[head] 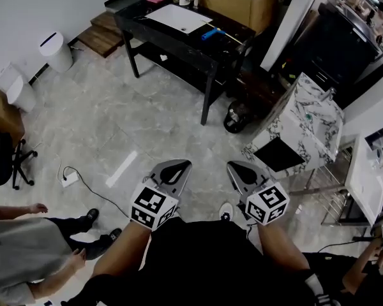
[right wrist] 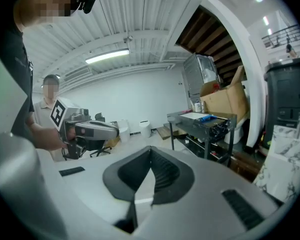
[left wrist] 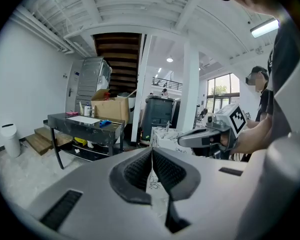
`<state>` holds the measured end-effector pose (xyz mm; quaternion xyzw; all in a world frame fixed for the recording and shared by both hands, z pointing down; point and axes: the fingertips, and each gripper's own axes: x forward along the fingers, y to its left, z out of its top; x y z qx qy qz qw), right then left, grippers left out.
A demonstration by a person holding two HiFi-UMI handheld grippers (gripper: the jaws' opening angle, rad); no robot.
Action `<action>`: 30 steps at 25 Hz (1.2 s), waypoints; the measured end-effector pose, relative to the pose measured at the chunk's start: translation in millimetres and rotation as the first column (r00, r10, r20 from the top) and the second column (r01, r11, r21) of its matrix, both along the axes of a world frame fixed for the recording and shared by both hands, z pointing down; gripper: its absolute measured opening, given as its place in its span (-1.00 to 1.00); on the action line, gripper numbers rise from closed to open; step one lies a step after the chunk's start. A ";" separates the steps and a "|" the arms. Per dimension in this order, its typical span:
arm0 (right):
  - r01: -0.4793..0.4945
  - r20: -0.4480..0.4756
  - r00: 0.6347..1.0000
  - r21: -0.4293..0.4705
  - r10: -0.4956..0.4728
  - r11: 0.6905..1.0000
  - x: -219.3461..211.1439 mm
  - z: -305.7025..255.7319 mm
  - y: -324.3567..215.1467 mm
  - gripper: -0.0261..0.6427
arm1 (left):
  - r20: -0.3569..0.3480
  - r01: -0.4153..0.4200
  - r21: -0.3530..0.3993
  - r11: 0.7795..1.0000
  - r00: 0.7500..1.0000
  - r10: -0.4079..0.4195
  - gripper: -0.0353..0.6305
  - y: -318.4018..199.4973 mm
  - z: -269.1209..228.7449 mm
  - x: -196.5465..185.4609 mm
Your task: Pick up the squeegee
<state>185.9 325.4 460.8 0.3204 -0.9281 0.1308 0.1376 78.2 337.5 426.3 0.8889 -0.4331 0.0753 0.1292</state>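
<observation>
The squeegee (head: 212,33), with a blue handle, lies on the top of a black table (head: 154,29) far ahead across the floor. It shows small in the left gripper view (left wrist: 105,122) and in the right gripper view (right wrist: 206,117). My left gripper (head: 179,165) (left wrist: 151,152) and right gripper (head: 236,166) (right wrist: 150,152) are held side by side in front of me, well short of the table. Both are shut with nothing between the pads. Each gripper also sees the other, the right gripper (left wrist: 205,138) from the left one and the left gripper (right wrist: 92,130) from the right one.
A white sheet (head: 179,18) and a cardboard box (head: 239,2) share the table. A marble-patterned cabinet (head: 303,126) stands to the right. White bins (head: 55,51) line the left wall. A power strip and cable (head: 70,178) lie on the floor. People (head: 25,247) stand at both sides.
</observation>
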 end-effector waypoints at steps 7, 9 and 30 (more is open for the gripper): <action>-0.025 -0.015 1.000 -0.011 0.025 1.000 -31.0 6.4 20.6 -0.90 | -0.008 -0.035 -0.014 0.999 0.999 0.035 -0.84 16.1 8.1 -29.0; -0.035 -0.023 0.999 -0.011 0.035 0.999 -38.3 10.3 27.6 -0.90 | -0.006 -0.044 -0.020 0.999 0.999 0.044 -0.84 23.4 15.4 -36.7; -0.083 -0.046 0.996 -0.047 0.081 0.995 -61.0 21.1 -20.3 -0.90 | -0.016 -0.021 -0.092 0.996 1.000 0.020 -0.84 -7.4 44.2 -77.0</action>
